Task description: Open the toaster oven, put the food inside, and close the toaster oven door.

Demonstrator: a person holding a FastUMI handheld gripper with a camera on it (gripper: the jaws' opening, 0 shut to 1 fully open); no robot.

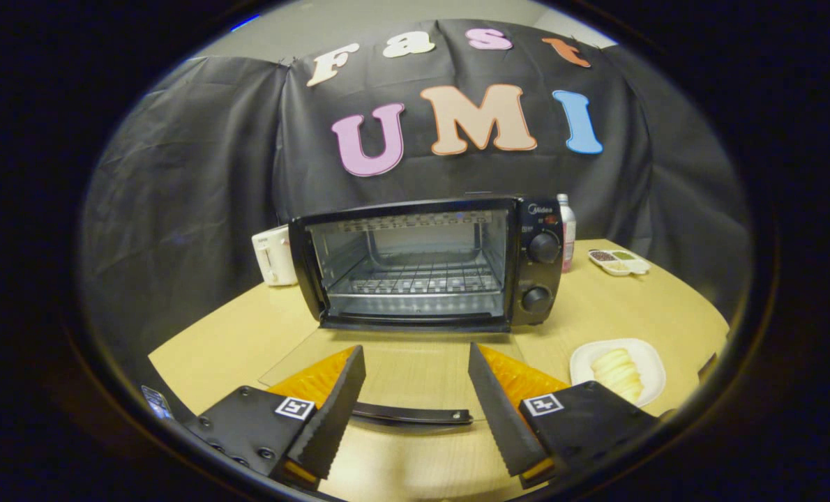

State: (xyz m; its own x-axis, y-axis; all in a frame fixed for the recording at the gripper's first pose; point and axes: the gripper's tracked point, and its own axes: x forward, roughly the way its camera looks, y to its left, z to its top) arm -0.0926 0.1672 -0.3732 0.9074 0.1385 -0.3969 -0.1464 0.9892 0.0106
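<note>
Toaster oven (429, 261) sits mid-table, black body, front facing the gripper. Its glass door (387, 369) is dropped all the way down, lying flat on the wooden table (247, 335) w/ the dark door handle (411, 415) at the near edge, running crosswise between the two fingers. Inside: wire rack (418, 279) at the lower level, a shallow tray shape behind it, heating rods up top. Nothing on the rack. Two round knobs (544, 247) stacked on the oven's right panel, upper one bigger-looking, lower one near the base.

Gripper (415, 390) hovers low just in front of the open door, jaws spread wide apart, released, gripping nothing. The handle lies in the gap between them but neither finger touches it as far as I can tell.

Food: pale sliced food (617, 369) piled on a white plate (649, 355), on the table to the right of the right finger, near the table's edge, well apart from the oven.

Further out: white toaster (273, 256) just beside the oven's left side, partly hidden behind it. A bottle (567, 233) w/ pinkish contents stands right behind the oven's right corner. A small divided white dish (619, 261) w/ dark & greenish contents sits farther right at the back of the table. Black cloth wall behind everything.
</note>
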